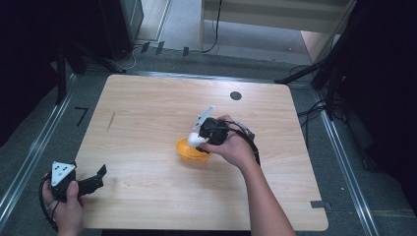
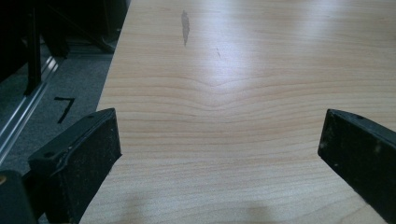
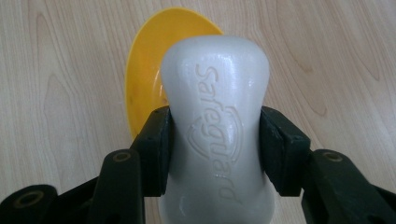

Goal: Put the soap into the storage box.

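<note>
The right gripper [image 3: 215, 140] is clamped on a white moulded soap bar [image 3: 215, 121] above the round yellow plastic dish [image 3: 140, 88]; the left gripper [image 2: 219, 140], well apart from the dish, gapes over the light wooden bench [image 2: 243, 56].

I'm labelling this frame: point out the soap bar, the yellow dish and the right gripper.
soap bar [image 3: 217, 135]: right gripper view, its embossed front face.
yellow dish [image 3: 142, 88]: right gripper view, its inner wall left of the soap.
right gripper [image 1: 197, 141]: high view, between its fingers.

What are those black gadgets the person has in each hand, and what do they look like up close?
Each is a hand-held black gripper with two thick, blocky matte jaws, faintly scuffed. The left gripper carries a grey three-cornered plate with small dots on top; the right gripper bears a similar pale plate. A black cable trails from the right one. Both forearms are bare, no sleeves in view.
</note>
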The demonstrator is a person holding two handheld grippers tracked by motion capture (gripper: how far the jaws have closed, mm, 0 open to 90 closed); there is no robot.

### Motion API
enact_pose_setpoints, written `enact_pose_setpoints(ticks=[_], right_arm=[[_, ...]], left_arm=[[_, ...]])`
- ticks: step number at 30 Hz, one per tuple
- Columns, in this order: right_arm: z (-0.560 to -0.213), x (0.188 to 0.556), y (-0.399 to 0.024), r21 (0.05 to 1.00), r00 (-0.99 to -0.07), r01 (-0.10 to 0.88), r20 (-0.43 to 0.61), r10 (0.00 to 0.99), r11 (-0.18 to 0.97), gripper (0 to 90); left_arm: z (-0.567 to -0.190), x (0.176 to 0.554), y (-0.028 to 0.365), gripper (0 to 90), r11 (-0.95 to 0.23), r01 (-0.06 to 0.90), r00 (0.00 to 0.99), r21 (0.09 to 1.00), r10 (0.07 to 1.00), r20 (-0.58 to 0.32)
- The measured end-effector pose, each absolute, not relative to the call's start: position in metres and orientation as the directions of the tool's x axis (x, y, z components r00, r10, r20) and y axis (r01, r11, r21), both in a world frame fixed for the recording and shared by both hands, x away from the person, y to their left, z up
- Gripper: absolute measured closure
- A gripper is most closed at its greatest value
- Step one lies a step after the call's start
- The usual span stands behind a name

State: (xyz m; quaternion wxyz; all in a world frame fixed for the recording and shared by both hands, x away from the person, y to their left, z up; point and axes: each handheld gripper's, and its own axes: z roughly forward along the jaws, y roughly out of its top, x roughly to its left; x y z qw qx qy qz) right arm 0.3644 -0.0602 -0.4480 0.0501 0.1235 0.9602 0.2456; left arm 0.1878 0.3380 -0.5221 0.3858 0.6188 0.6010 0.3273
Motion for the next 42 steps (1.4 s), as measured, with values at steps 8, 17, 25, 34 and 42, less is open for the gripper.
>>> enact_pose_setpoints(ticks=[8, 17, 25, 34, 42], right_arm=[[-0.453, 0.365, -0.048, 0.473, -0.975, 0.173, -0.044, 0.219, 0.864, 50.6], [-0.459, 0.366, -0.041, 0.447, -0.978, 0.155, -0.056, 0.200, 0.881, 50.5], [-0.466, 0.367, -0.035, 0.428, -0.982, 0.147, -0.046, 0.184, 0.892, 50.5], [-0.472, 0.368, -0.034, 0.406, -0.982, 0.150, -0.041, 0.182, 0.902, 49.6], [-0.458, 0.369, -0.047, 0.483, -0.966, 0.226, -0.001, 0.258, 0.846, 39.8]], left_arm=[[-0.522, 0.188, 0.338, 0.0, 0.020, 0.491, 0.063, 0.871, 0.996, -0.059], [-0.522, 0.188, 0.338, 0.0, 0.020, 0.491, 0.064, 0.871, 0.996, -0.059], [-0.522, 0.188, 0.338, 0.0, 0.020, 0.491, 0.064, 0.871, 0.996, -0.059], [-0.522, 0.188, 0.338, 0.0, 0.022, 0.491, 0.064, 0.871, 0.996, -0.061], [-0.522, 0.188, 0.338, 0.0, 0.022, 0.491, 0.063, 0.871, 0.996, -0.061]])
